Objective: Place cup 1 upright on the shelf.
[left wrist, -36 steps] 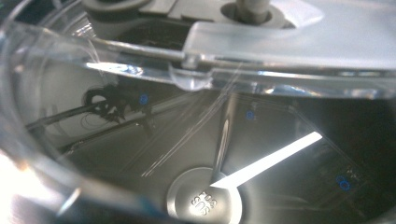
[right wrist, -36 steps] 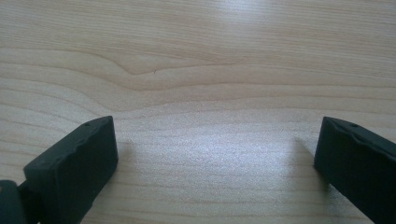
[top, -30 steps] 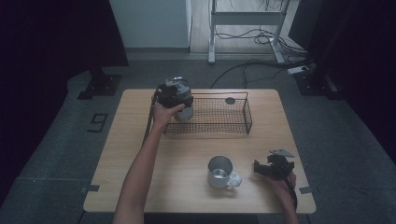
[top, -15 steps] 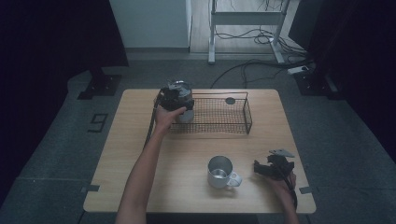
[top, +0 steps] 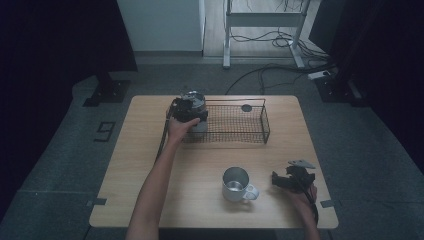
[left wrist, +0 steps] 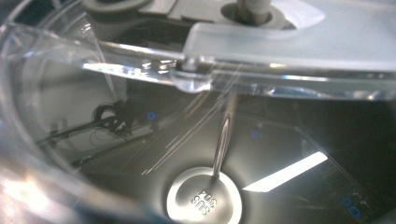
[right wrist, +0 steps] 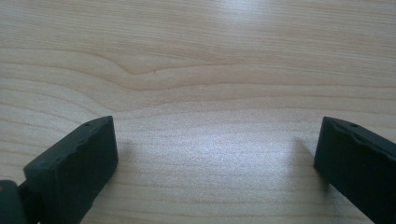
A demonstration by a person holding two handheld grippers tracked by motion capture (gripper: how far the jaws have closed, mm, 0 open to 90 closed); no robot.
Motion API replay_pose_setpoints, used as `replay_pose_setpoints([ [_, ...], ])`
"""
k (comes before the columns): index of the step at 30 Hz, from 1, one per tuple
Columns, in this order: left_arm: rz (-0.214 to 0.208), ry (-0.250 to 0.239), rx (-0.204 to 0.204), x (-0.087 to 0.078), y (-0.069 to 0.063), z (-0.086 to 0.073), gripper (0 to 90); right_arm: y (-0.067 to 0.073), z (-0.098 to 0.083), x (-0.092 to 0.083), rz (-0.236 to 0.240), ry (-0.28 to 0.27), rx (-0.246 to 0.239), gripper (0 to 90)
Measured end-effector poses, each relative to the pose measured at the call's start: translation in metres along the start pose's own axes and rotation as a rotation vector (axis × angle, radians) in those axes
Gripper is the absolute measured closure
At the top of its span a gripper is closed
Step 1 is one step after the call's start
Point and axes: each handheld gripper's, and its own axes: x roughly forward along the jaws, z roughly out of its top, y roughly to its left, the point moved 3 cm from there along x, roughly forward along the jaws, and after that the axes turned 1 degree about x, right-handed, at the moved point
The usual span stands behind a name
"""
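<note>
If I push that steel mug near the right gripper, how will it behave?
The mug looks like thin, empty steel, so probably light and stiff. Upright on smooth wood, it would likely slide rather than tip. Its side handle may make it turn when nudged.

The light wooden table (top: 150,170) holds a black wire basket (top: 240,131) at the back and a shiny metal mug (top: 236,184) near the front.

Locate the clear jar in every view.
High view: clear jar at the far left end of the wire basket, held by the left gripper.
Left gripper view: pressed close to the camera, its clear wall across the picture, its steel base at bottom centre.
Right gripper view: bare wooden table between the open right gripper.
Shared landmark: the table.
</note>
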Motion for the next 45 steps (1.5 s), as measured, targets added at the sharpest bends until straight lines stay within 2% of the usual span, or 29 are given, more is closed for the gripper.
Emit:
replay_pose_setpoints([
  [7,-0.001,0.009,0.001,0.005,0.0,-0.005,4.1,0.0,0.0,0.0,0.001,0.001,0.0,0.0],
  [11,-0.008,0.014,-0.013,0.007,0.0,-0.008,4.1,0.0,0.0,0.0,0.001,0.001,0.0,0.0],
  [14,-0.003,0.018,0.002,0.008,-0.001,-0.01,4.0,0.0,0.0,0.0,0.001,0.001,0.0,0.0],
  [20,-0.003,0.01,-0.001,0.007,-0.002,-0.013,4.0,0.0,0.0,0.0,0.0,0.0,0.0,0.0],
  [23,0.004,0.006,0.033,0.006,-0.006,-0.017,3.9,0.0,0.0,0.0,0.001,0.001,0.0,0.0],
  [25,0.014,0.013,0.069,0.006,-0.01,-0.018,3.8,0.0,0.0,0.0,0.001,0.001,0.0,0.0],
  [26,0.019,0.014,0.072,0.006,-0.011,-0.018,3.8,0.0,0.0,0.0,0.0,0.0,0.0,0.0],
  [28,0.019,0.015,0.068,0.005,-0.011,-0.018,3.9,0.0,0.0,0.0,0.0,0.0,0.0,0.0],
  [29,0.015,0.011,0.052,0.005,-0.01,-0.019,3.7,0.0,0.0,0.0,0.0,0.0,0.0,0.0],
  [38,0.016,0.009,0.052,0.005,-0.011,-0.019,3.4,0.0,0.0,0.0,0.0,0.0,0.0,0.0],
  [40,0.029,0.0,0.031,0.004,-0.012,-0.02,3.0,0.0,0.0,0.0,0.0,0.0,0.0,0.0],
  [45,0.03,-0.01,0.033,0.002,-0.012,-0.02,1.6,0.0,0.0,0.0,0.0,0.0,0.0,0.0],
])
